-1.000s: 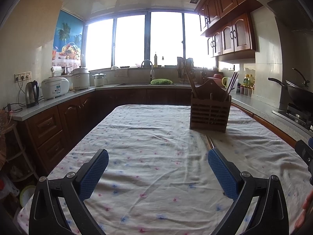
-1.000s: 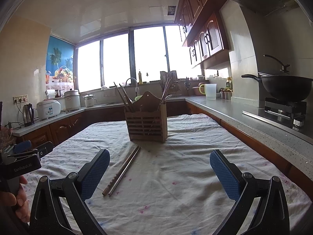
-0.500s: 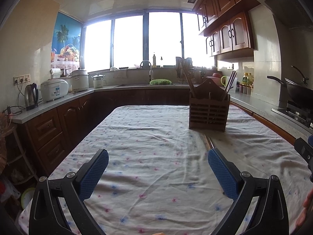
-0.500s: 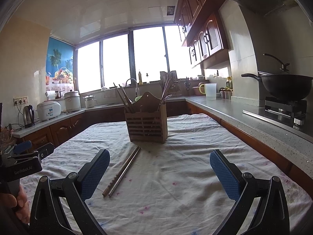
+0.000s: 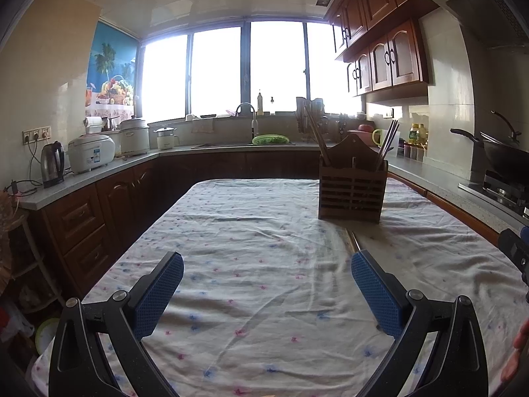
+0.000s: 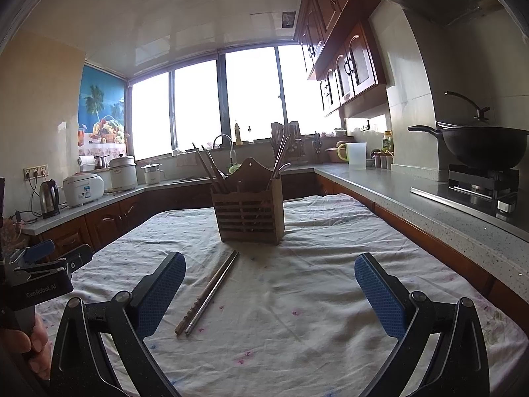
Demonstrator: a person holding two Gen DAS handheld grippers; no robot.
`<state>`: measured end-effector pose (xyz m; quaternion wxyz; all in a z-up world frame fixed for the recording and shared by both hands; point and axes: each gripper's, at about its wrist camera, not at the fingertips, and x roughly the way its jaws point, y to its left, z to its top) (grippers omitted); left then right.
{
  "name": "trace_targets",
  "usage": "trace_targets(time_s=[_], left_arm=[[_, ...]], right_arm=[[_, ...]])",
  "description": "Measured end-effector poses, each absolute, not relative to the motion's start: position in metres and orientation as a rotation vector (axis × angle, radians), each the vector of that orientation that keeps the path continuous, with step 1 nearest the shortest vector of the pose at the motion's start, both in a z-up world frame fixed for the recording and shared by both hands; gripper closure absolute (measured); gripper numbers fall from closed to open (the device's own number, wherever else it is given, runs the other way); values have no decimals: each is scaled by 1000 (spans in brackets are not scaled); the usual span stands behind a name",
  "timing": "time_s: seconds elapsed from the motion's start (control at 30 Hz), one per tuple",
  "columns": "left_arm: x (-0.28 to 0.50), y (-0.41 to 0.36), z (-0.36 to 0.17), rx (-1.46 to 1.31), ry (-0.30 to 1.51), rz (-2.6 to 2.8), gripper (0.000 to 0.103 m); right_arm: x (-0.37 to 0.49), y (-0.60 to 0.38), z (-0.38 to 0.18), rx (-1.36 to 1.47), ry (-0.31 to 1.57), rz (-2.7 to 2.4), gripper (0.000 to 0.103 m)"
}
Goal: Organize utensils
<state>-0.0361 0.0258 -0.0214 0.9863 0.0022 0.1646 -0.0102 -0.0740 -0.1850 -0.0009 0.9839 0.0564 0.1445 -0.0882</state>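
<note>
A slatted wooden utensil holder point(image 6: 248, 215) stands upright on the cloth-covered table, with chopsticks sticking out of both ends; it also shows in the left wrist view point(image 5: 352, 189). A pair of chopsticks point(image 6: 209, 291) lies flat on the cloth in front of the holder, just right of my right gripper's left finger; in the left wrist view only their far tips point(image 5: 351, 240) show, above the right finger. My right gripper point(image 6: 270, 292) is open and empty above the table. My left gripper point(image 5: 267, 292) is open and empty, left of the holder.
The table carries a white floral cloth point(image 5: 251, 248). Counters run around it: kettle point(image 5: 52, 164) and rice cookers point(image 5: 91, 152) at left, sink with green basket point(image 5: 270, 139) at the back, a wok on a stove point(image 6: 479, 149) at right. The other hand-held gripper point(image 6: 36, 281) shows at the left edge.
Both views have shifted very slightly. The chopsticks and holder lie as before, and both grippers stay open.
</note>
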Motion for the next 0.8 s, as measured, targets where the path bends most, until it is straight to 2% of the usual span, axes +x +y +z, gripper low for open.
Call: trace_targets(time_s=[0.8], left_arm=[[-37, 15, -20, 14, 350, -14, 1]], right_arm=[[-72, -181, 4, 122, 289, -158, 0]])
